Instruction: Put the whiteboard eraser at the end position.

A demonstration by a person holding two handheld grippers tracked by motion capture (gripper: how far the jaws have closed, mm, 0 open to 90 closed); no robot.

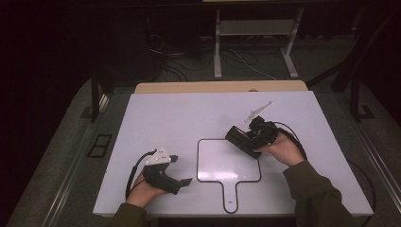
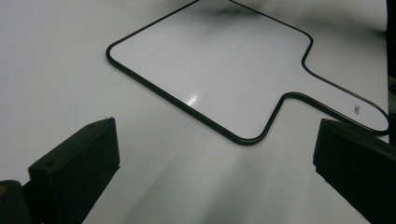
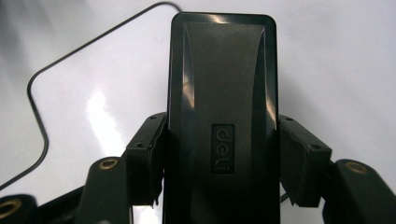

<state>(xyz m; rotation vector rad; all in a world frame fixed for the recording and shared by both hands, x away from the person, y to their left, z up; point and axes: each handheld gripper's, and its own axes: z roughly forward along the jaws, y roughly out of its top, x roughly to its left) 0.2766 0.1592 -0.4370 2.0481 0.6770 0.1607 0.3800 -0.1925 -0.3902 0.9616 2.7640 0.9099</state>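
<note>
the black eraser is clamped between the right gripper's jaws, over the board's one o'clock corner. the left gripper is held wide open and empty at the board's nine o'clock.

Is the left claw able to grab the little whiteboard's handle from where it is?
Probably yes: the left claw is open, with bare table up to the whiteboard's handle. The board lies flat, though.

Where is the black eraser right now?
The black eraser is clamped in the right gripper, at the top right corner of the small whiteboard in the high view.
</note>
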